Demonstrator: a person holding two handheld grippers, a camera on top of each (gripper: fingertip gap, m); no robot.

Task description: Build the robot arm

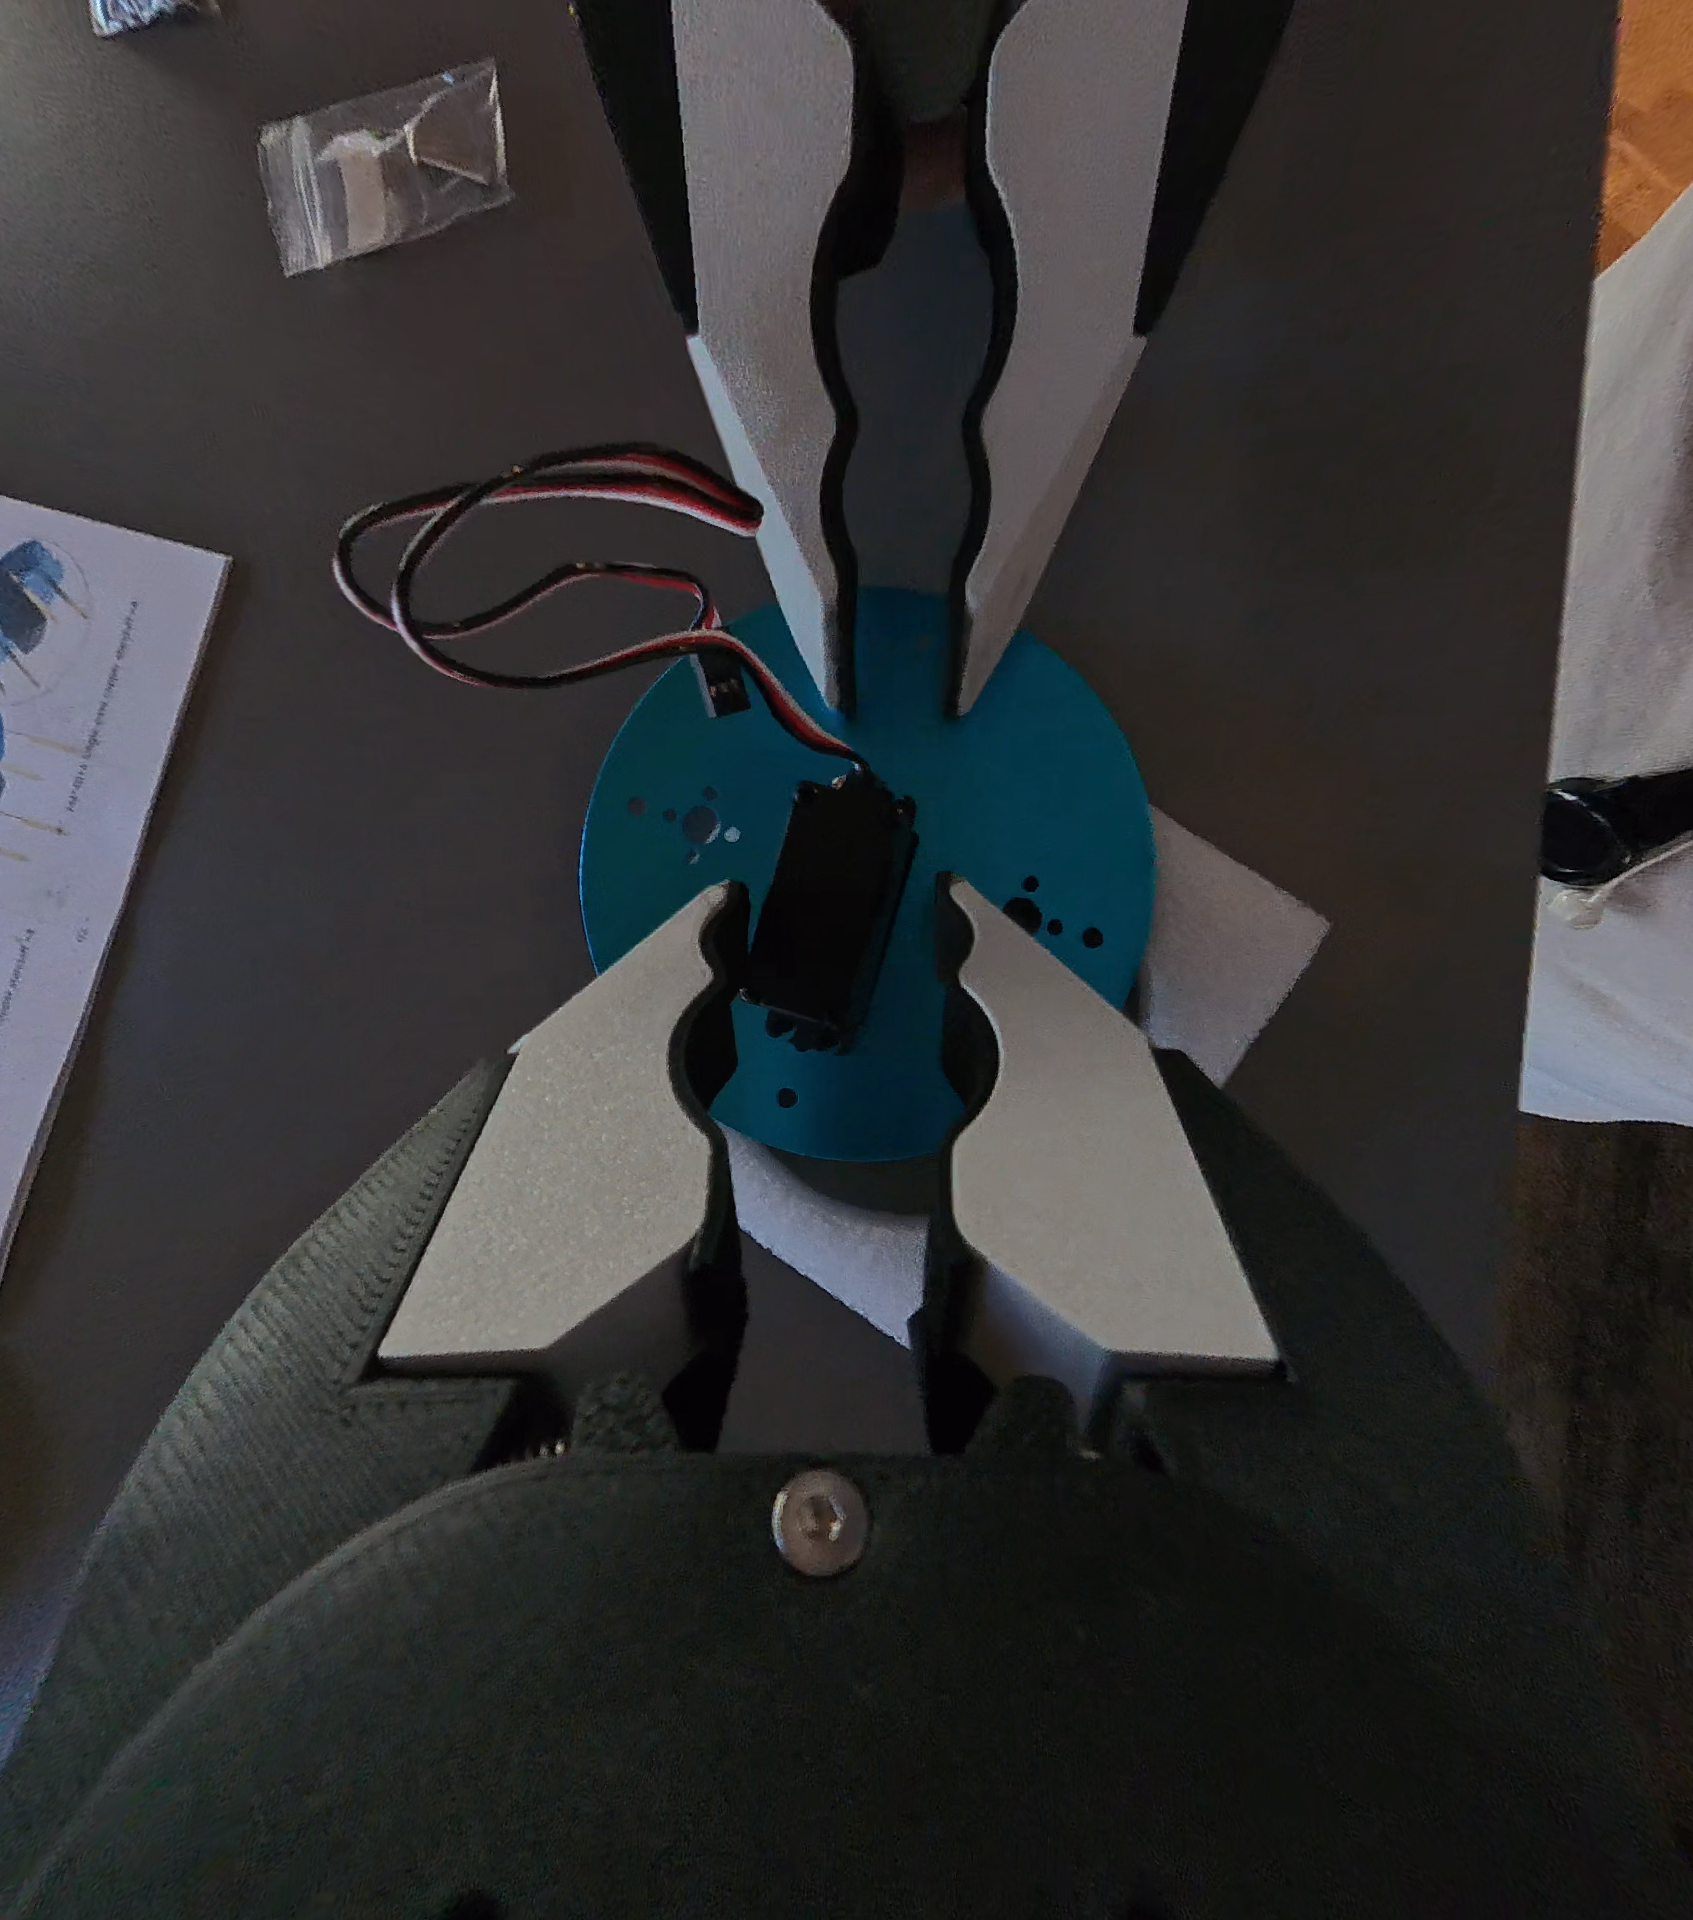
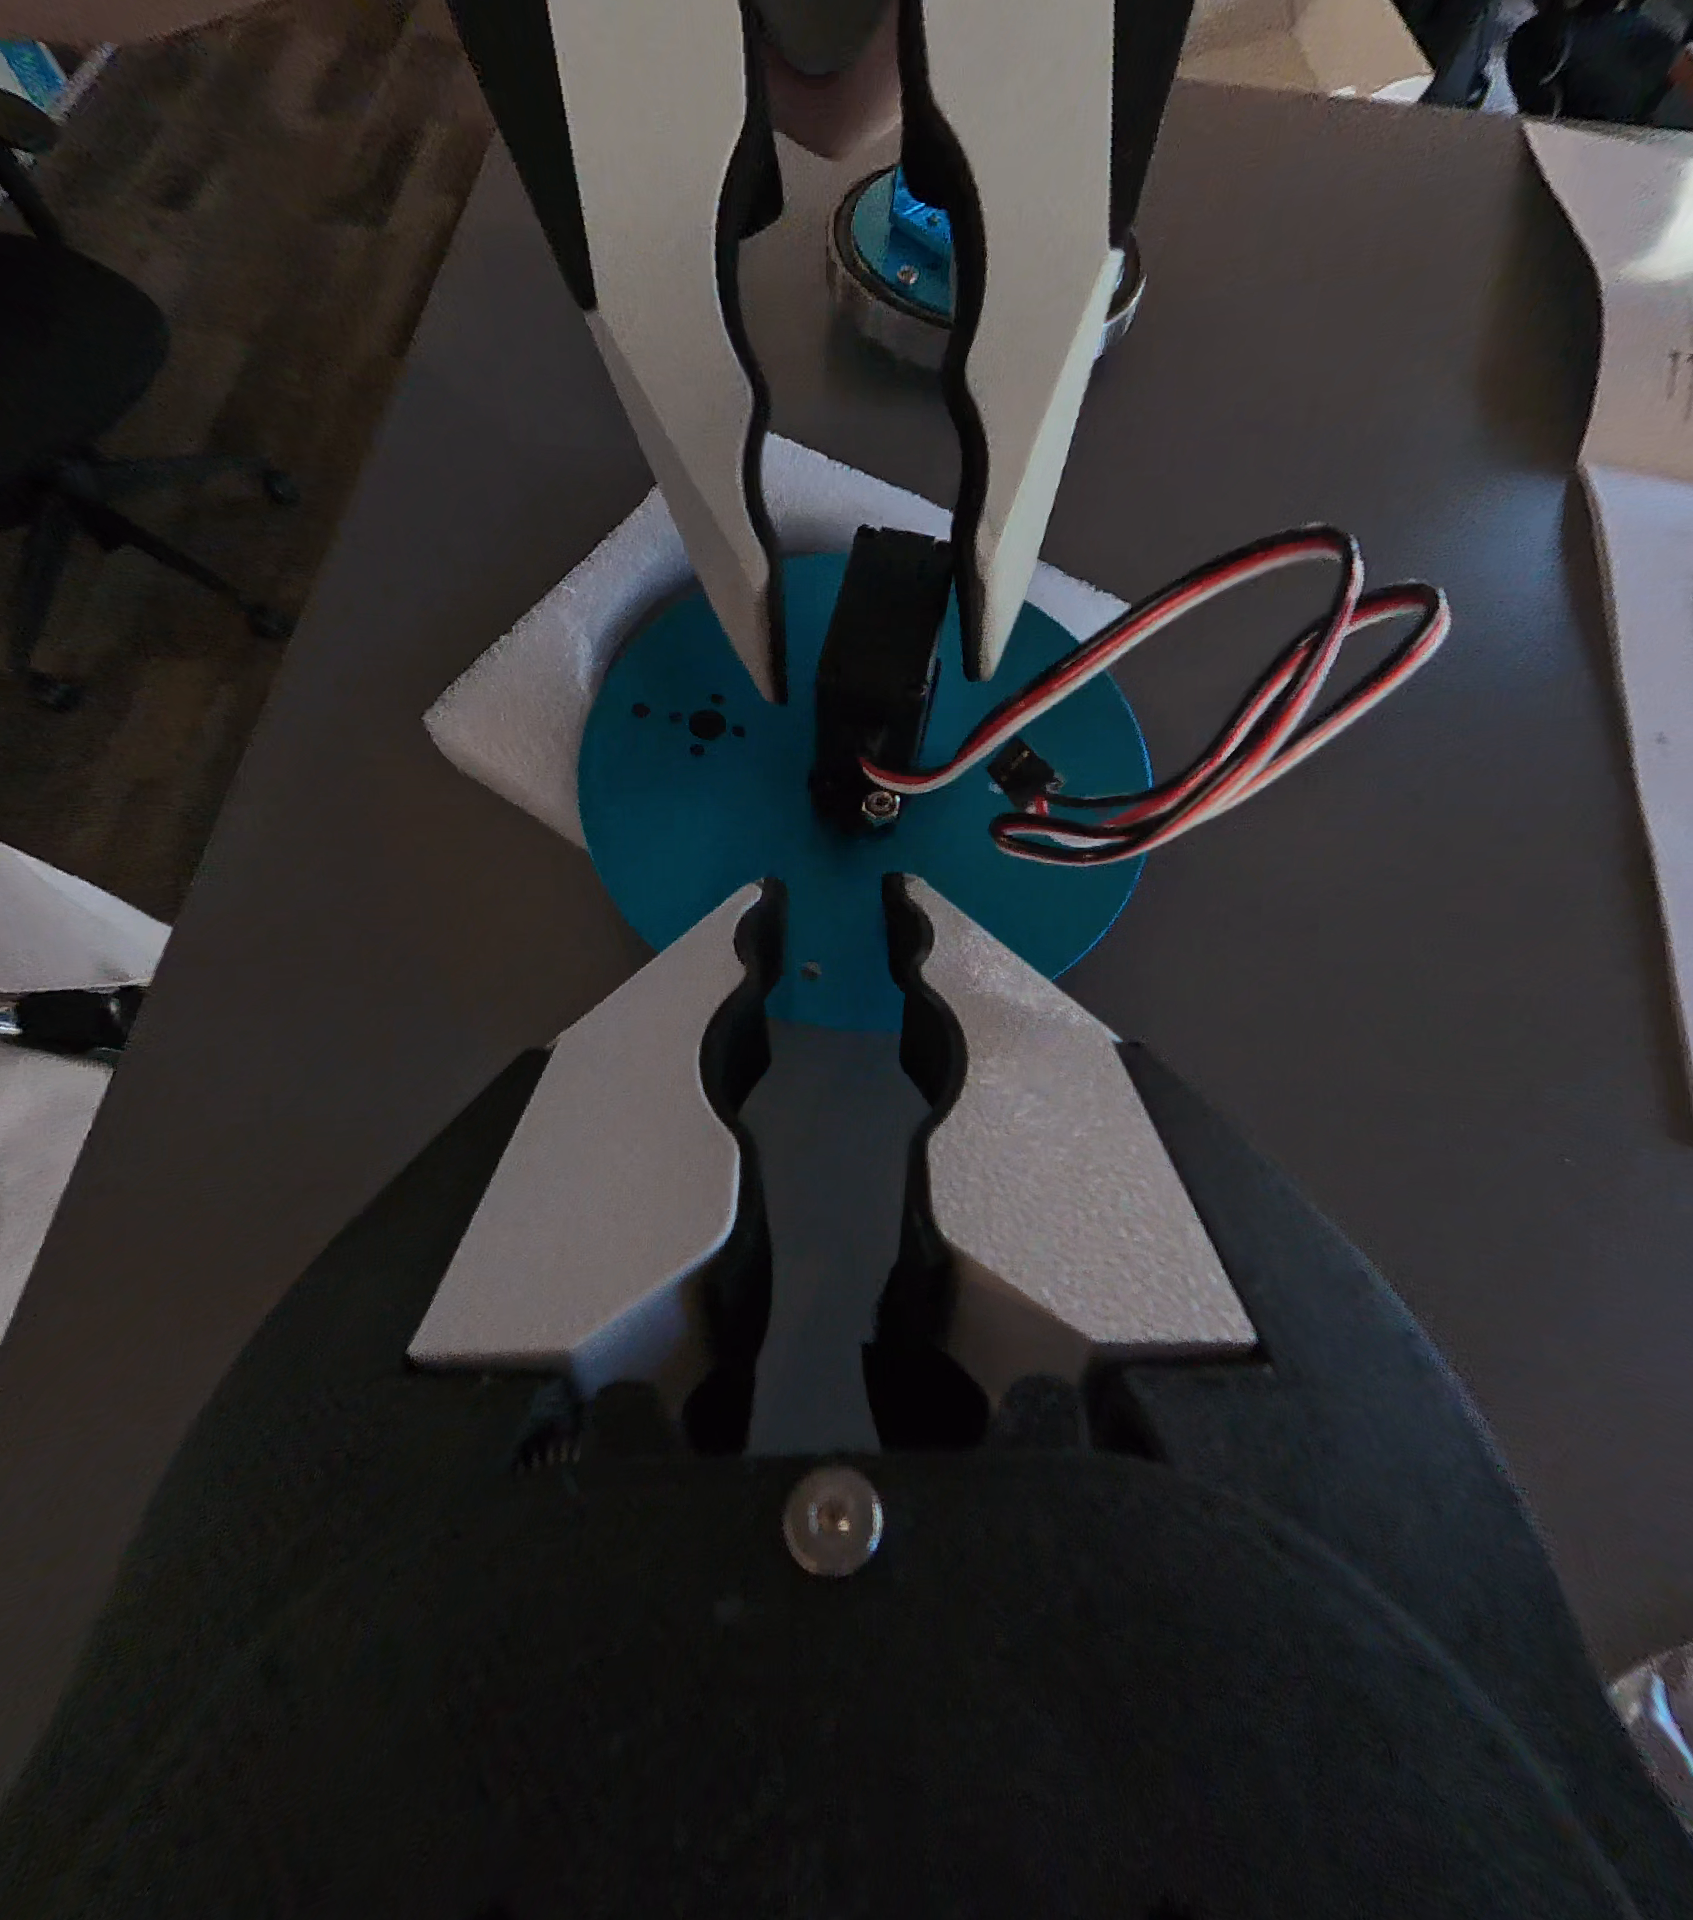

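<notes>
A blue round plate (image 1: 1018,790) with small holes lies on a white foam pad (image 1: 1226,935) on the grey table (image 1: 354,395). A black servo (image 1: 826,914) with a looped red, white and black cable (image 1: 530,582) stands on the plate. My left gripper (image 1: 840,886) is open and straddles the servo with a small gap on each side. My right gripper (image 2: 834,883) is narrowly open and empty, its tips over the plate's (image 2: 717,821) edge, short of the servo (image 2: 883,665). The two grippers face each other: the right (image 1: 899,712) shows in the left wrist view, the left (image 2: 873,684) in the right wrist view.
A printed sheet with blue drawings (image 1: 21,831) and a clear plastic bag (image 1: 385,166) lie to the left. A white cloth (image 1: 1673,623) and a black and chrome tool (image 1: 1631,821) sit past the table's right edge. A silver wheel with a blue hub (image 2: 894,281) stands behind the foam (image 2: 530,686). An office chair (image 2: 42,395) stands on the floor. Both grippers' tips are close together, under 4 cm apart.
</notes>
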